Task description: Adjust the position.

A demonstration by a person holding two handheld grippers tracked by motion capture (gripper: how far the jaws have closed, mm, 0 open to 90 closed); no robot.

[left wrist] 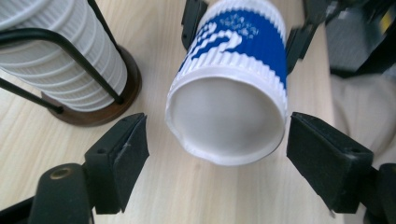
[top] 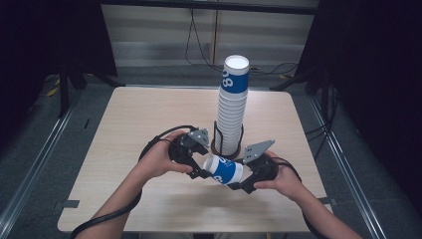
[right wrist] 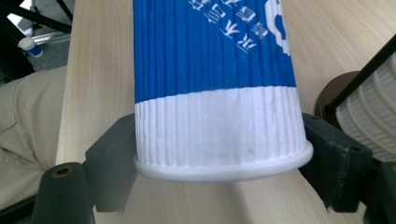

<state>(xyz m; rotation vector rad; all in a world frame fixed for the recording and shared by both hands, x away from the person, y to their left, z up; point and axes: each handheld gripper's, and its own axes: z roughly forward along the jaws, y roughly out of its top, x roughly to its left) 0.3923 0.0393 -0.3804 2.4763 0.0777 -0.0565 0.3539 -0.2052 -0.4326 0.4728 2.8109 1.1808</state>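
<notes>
A blue and white ribbed paper cup (top: 226,171) lies level just above the table between both grippers. My right gripper (top: 238,174) is shut on it; in the right gripper view both pads press the white band by the rolled rim of the cup (right wrist: 215,70). My left gripper (top: 201,169) is open around the other end. In the left gripper view, the cup's (left wrist: 233,93) white end faces the camera, with gaps between it and the pads (left wrist: 126,149). Farther off in that view, the right gripper (left wrist: 245,28) clasps the cup.
A tall stack of matching cups (top: 233,107) stands in a black wire holder on a round dark base (left wrist: 98,112), just behind the grippers. The light wooden table (top: 149,114) has bare room to the left and front. Dark floor and cables surround it.
</notes>
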